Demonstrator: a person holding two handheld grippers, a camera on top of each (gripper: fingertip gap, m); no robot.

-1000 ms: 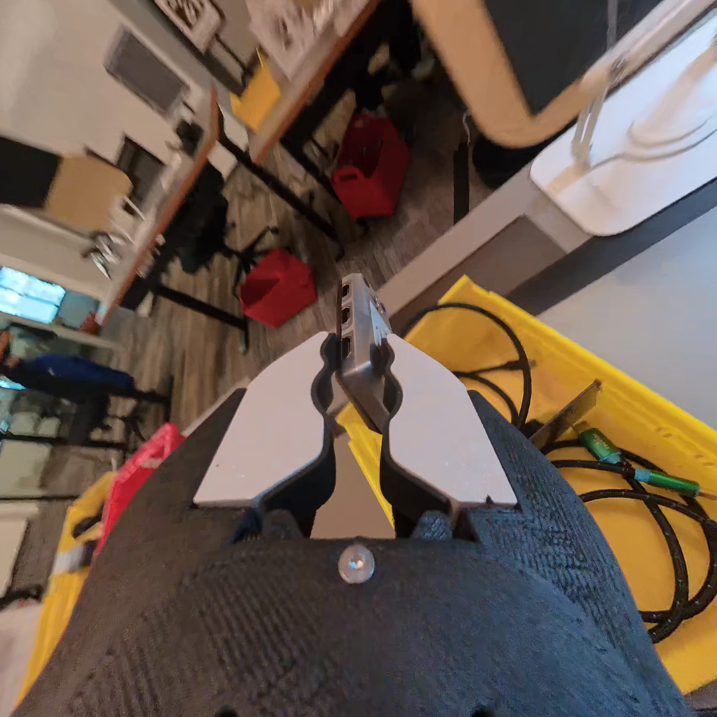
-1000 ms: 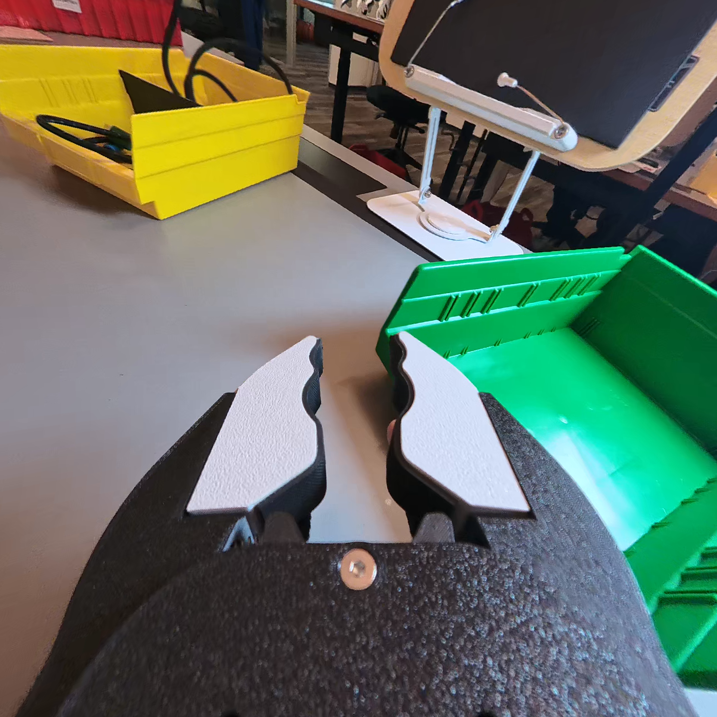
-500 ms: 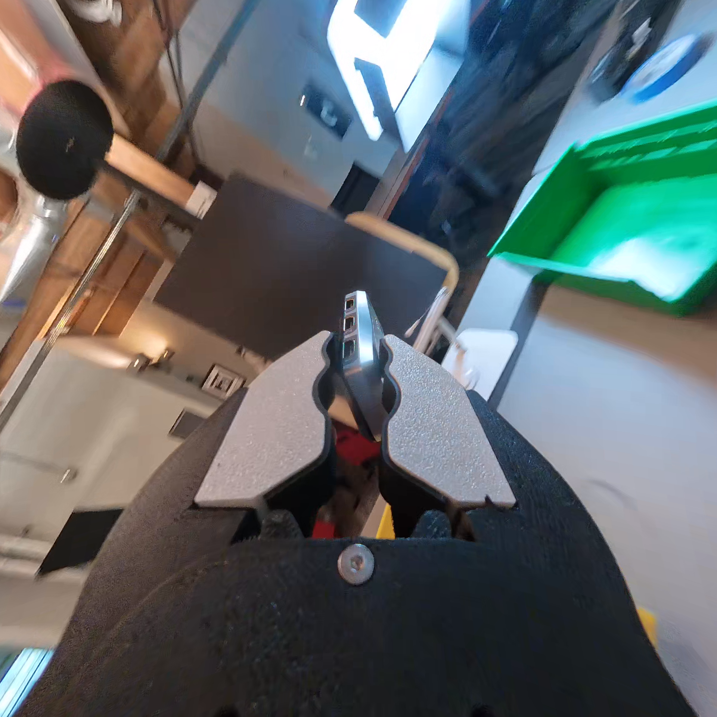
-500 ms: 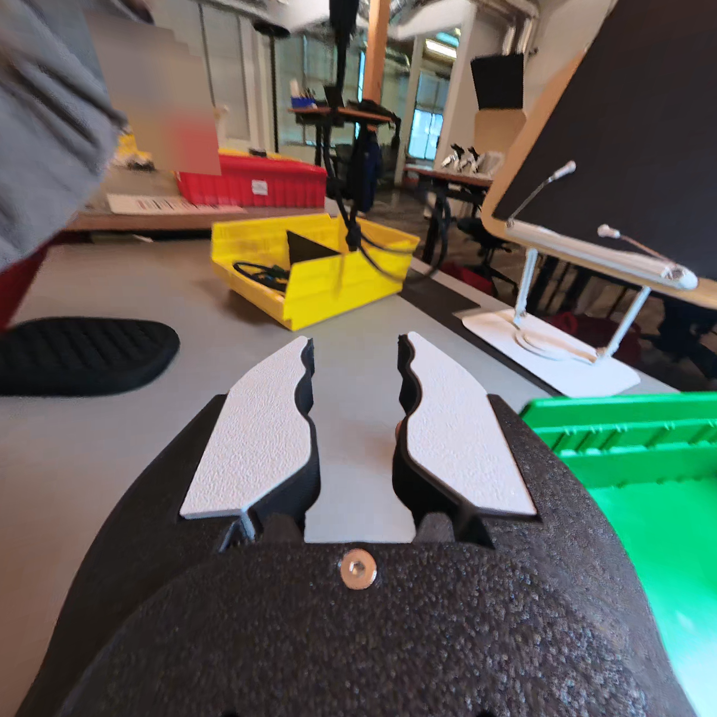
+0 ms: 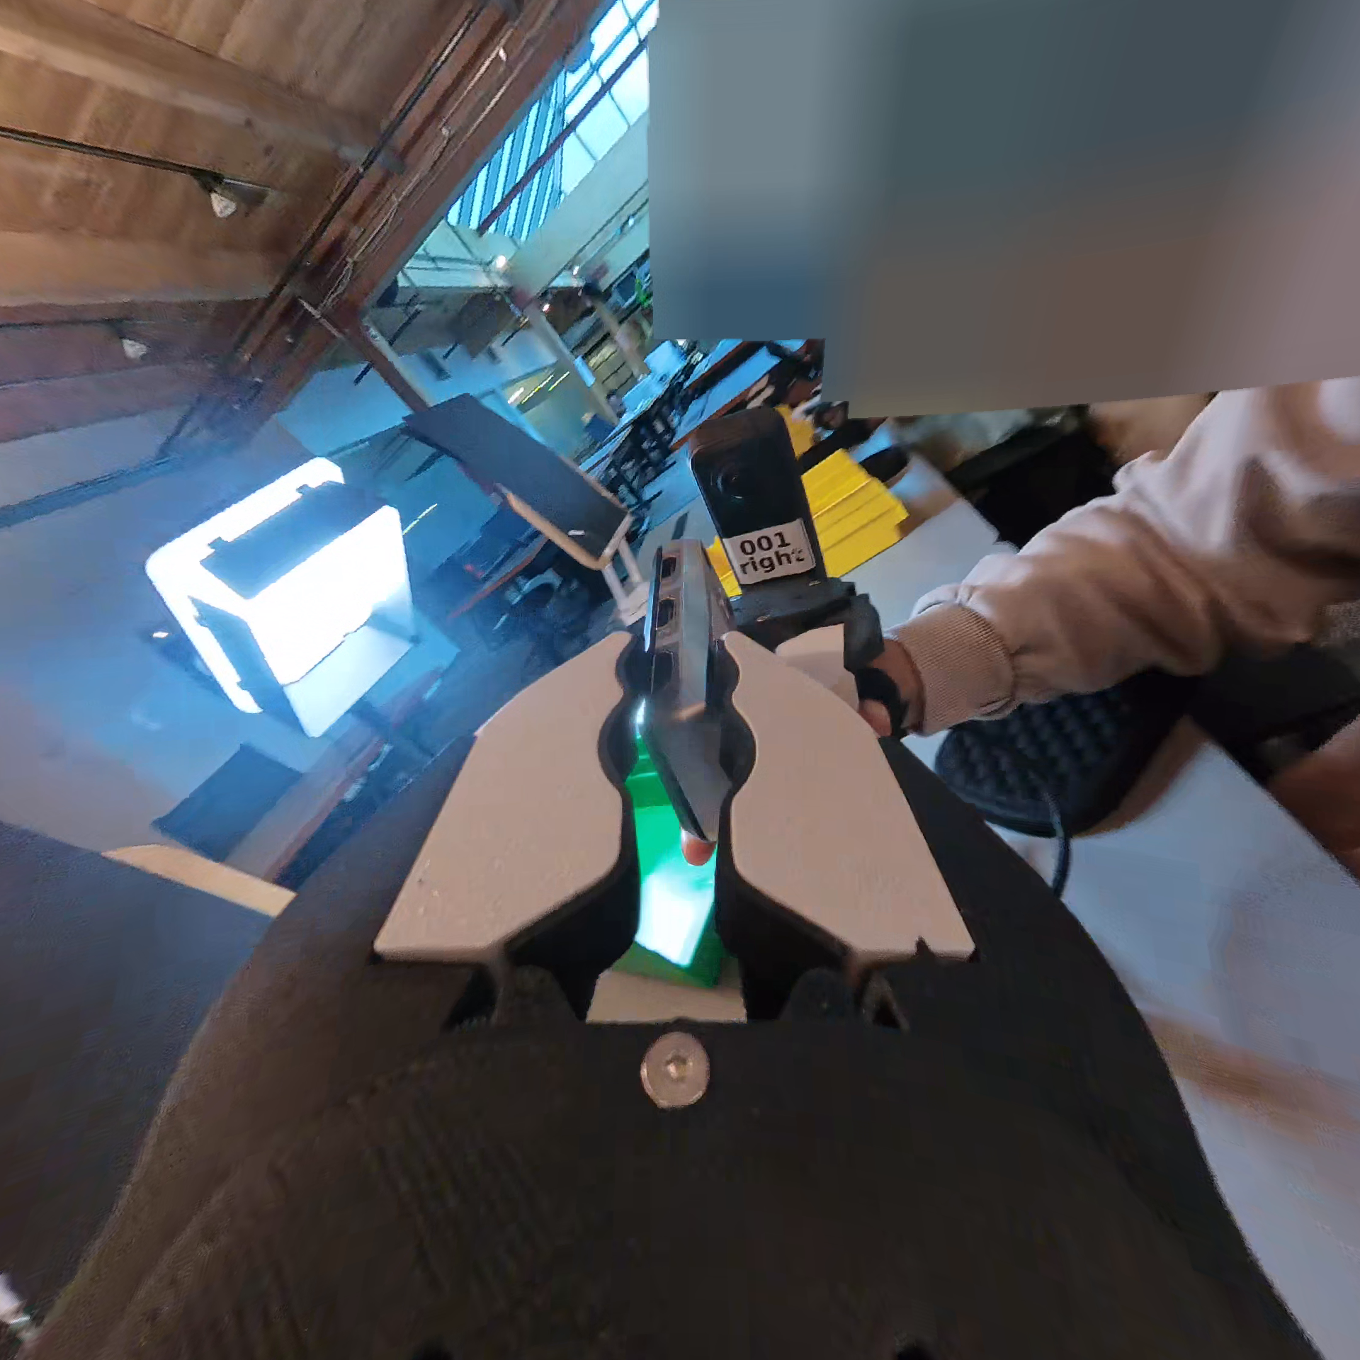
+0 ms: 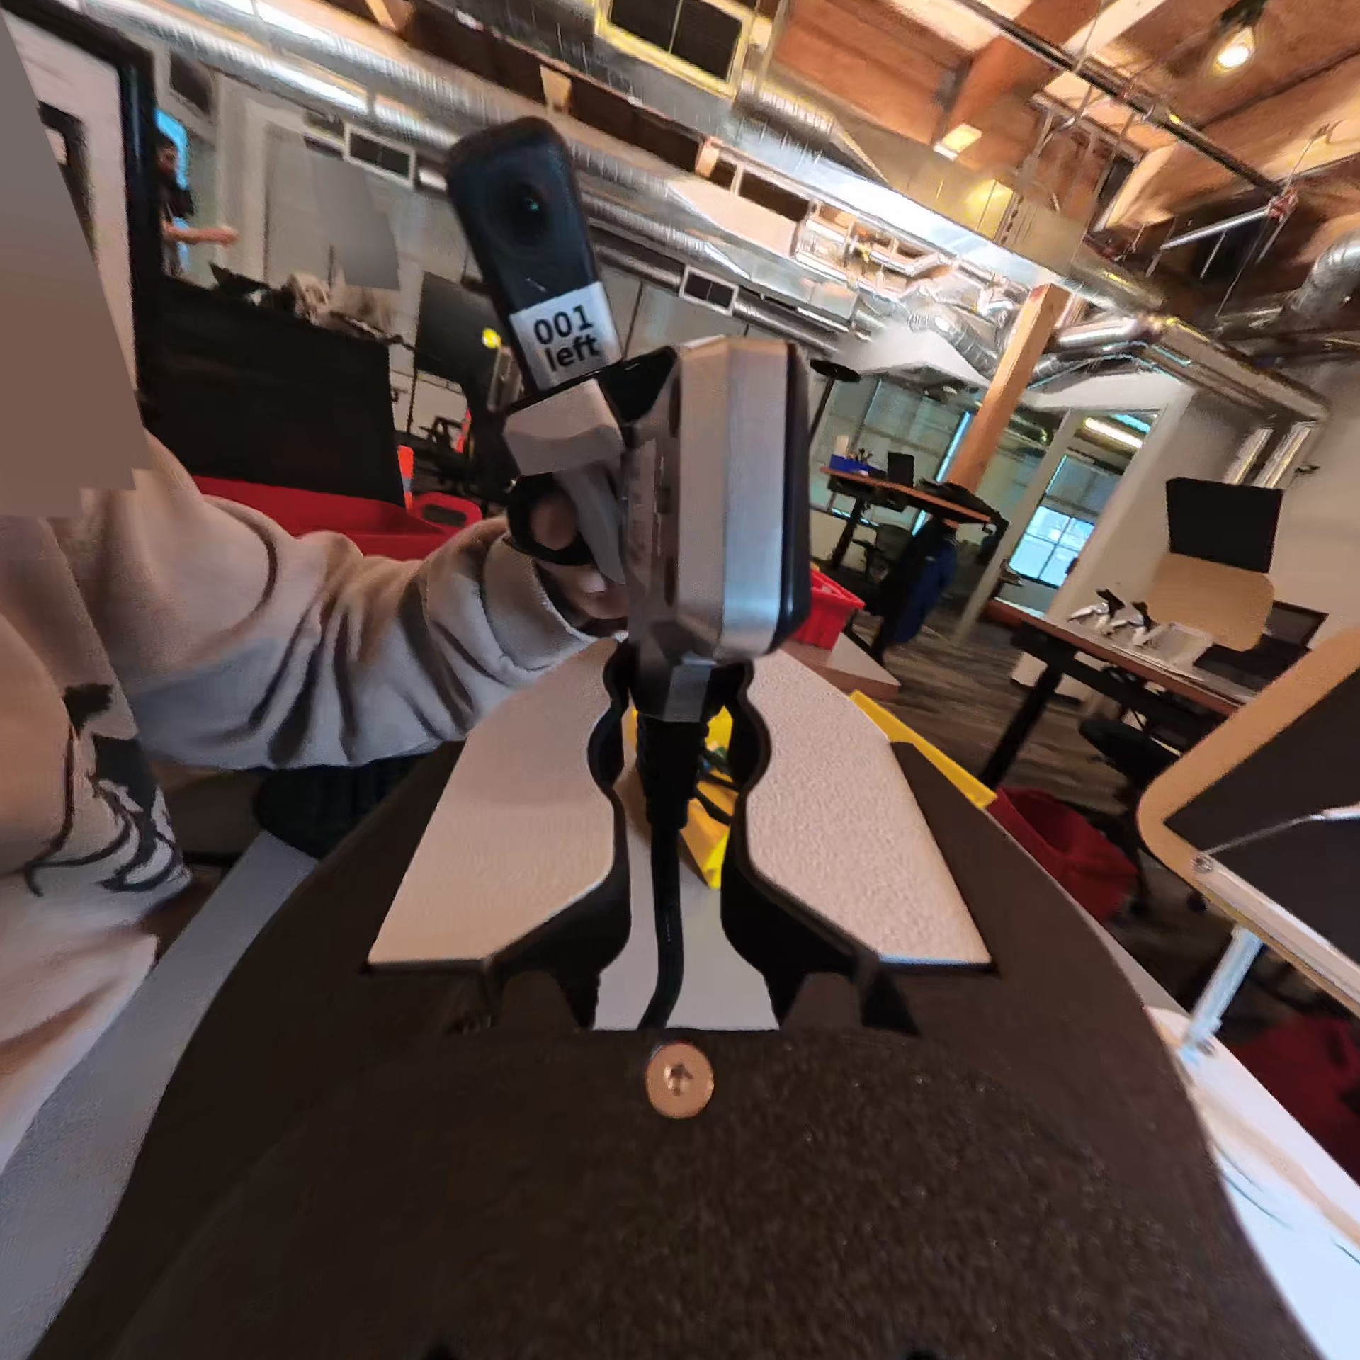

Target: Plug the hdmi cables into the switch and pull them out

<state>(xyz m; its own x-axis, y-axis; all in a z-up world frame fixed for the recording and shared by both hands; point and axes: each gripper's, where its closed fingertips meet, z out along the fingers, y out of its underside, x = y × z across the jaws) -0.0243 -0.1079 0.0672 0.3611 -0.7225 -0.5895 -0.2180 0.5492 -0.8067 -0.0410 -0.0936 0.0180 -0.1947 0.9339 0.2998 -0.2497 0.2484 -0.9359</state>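
Two pairs of tongs are in play, the left tongs point(image 5: 678, 651) and the right tongs point(image 6: 681, 662), each topped by one black camera point(image 6: 526, 213), so two cameras. Between them there is one switch point(image 5: 688, 625) with three ports point(image 5: 664, 611) showing along its edge, and one black HDMI cable point(image 6: 666, 920). On the counter point(image 5: 1214, 957) I count one green bin point(image 5: 662, 912) and one yellow bin point(image 5: 854, 508); two pale sleeves point(image 6: 294, 625) show, one per view.

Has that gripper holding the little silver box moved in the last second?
Yes. The left hand-held gripper, shut on the switch, swung from over the yellow bin towards the green bin, now below its fingers, and faces the other gripper.
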